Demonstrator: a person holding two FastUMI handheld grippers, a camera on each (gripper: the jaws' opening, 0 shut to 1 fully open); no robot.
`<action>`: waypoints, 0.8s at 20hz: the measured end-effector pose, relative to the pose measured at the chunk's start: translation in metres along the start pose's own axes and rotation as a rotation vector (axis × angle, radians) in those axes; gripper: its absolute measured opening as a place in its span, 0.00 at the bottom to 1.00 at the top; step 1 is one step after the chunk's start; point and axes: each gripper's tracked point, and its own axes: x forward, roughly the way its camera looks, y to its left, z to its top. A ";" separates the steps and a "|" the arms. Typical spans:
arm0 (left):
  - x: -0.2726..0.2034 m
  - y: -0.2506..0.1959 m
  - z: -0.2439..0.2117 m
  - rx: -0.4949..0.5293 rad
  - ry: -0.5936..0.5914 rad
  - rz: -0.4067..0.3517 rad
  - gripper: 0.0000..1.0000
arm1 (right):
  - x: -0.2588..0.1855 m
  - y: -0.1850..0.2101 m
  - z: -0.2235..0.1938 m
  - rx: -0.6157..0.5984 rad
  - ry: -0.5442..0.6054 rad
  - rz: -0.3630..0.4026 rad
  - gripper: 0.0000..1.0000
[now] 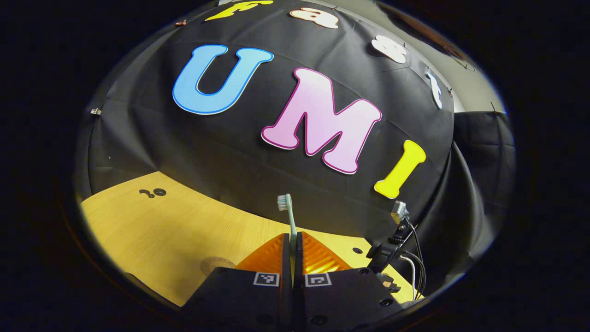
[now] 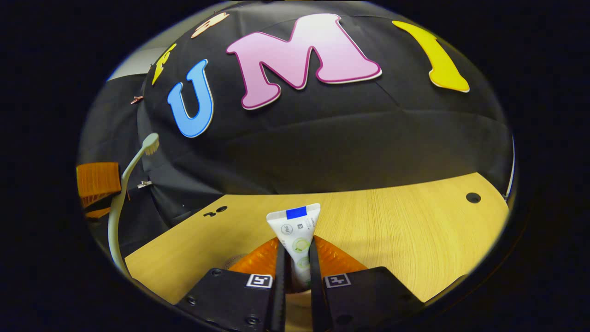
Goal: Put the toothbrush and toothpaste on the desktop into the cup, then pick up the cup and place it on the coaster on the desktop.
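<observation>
Left gripper view: our left hand-held gripper (image 1: 292,258) clamps the toothbrush (image 1: 290,221); the right hand-held gripper (image 2: 297,267) pinches the toothpaste tube (image 2: 296,235). Either could slip while we lower it.

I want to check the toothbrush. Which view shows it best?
The right gripper view: the toothbrush shows nearly whole from the side, bristles up, held in the left tongs. The left gripper view shows mainly its head and neck above the shut fingers.

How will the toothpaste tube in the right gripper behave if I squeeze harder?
The toothpaste tube looks soft-walled, so the right gripper would probably dent it. Its glossy skin may slip. Clamped low with the flat crimped end up, it seems light enough to stay upright.
</observation>
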 end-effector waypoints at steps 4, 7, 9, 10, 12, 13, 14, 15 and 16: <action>0.019 0.003 0.001 -0.024 -0.041 -0.001 0.06 | -0.011 -0.006 0.007 0.030 -0.011 -0.017 0.32; 0.032 0.003 0.008 -0.049 -0.079 0.000 0.06 | -0.023 -0.015 0.015 0.044 -0.026 -0.042 0.27; 0.044 0.003 0.012 -0.051 -0.105 0.001 0.06 | -0.031 -0.017 0.022 0.058 -0.045 -0.032 0.41; 0.050 0.003 0.013 -0.051 -0.115 0.000 0.06 | -0.034 -0.017 0.024 0.059 -0.049 -0.025 0.31; 0.062 0.003 0.015 -0.054 -0.137 -0.003 0.06 | -0.042 -0.019 0.026 0.061 -0.052 -0.017 0.43; 0.069 0.002 0.014 -0.055 -0.147 -0.005 0.06 | -0.046 -0.019 0.029 0.061 -0.057 -0.016 0.34; 0.075 0.000 0.015 -0.051 -0.156 -0.009 0.06 | -0.051 -0.021 0.029 0.058 -0.058 -0.017 0.34; 0.082 -0.001 0.013 -0.043 -0.165 -0.012 0.06 | -0.057 -0.022 0.029 0.052 -0.058 -0.012 0.44; 0.089 0.000 0.011 -0.033 -0.171 -0.012 0.06 | -0.064 -0.022 0.030 0.040 -0.058 -0.005 0.44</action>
